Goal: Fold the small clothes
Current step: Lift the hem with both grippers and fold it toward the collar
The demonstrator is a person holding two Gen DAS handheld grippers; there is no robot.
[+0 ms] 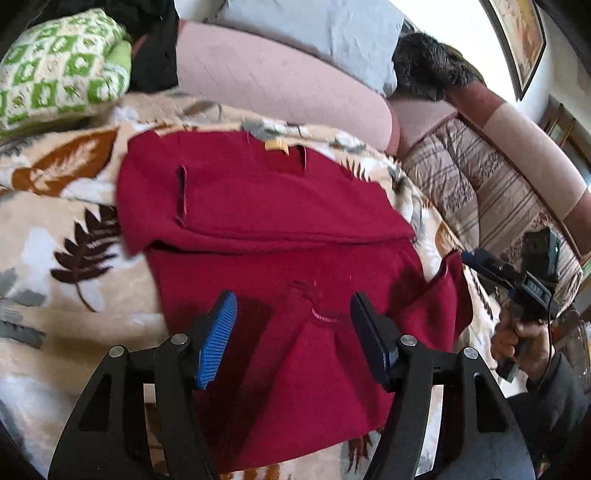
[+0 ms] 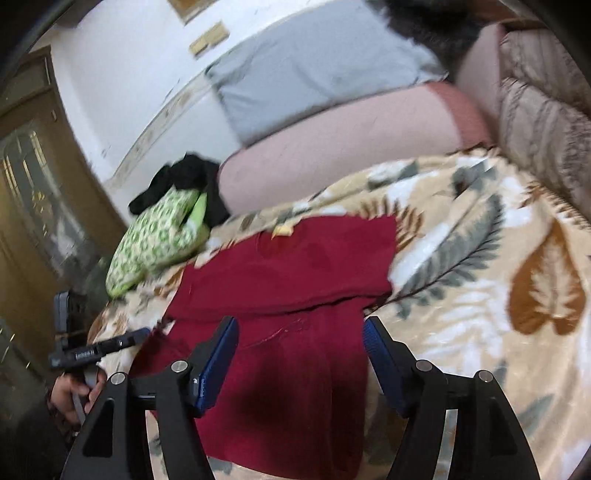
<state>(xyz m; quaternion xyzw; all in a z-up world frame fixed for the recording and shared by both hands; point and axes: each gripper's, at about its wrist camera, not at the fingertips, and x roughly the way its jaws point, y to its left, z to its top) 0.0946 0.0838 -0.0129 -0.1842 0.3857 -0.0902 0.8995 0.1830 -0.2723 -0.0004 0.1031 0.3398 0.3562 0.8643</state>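
Observation:
A dark red garment [image 1: 280, 221] lies on a leaf-patterned blanket [image 1: 74, 236], its far part folded over the near part and a yellow label [image 1: 276, 146] at the far edge. My left gripper [image 1: 293, 299] hovers open over the garment's near part, and its blue pads do not press on the cloth. In the right wrist view the same garment [image 2: 295, 266] lies under my right gripper [image 2: 301, 323], which is also open with nothing gripped. The right gripper [image 1: 480, 260] also appears in the left wrist view, beside the garment's raised right corner. The left gripper [image 2: 122, 341] shows at the garment's left edge in the right wrist view.
A folded green-and-white cloth [image 1: 62, 70] and a black garment [image 2: 184, 177] lie at the far left of the blanket. Behind them stand a pink cushion [image 1: 277, 85] and a grey pillow [image 1: 325, 33]. A striped quilt [image 1: 480, 192] lies to the right. A wooden door [image 2: 33, 192] stands at the left.

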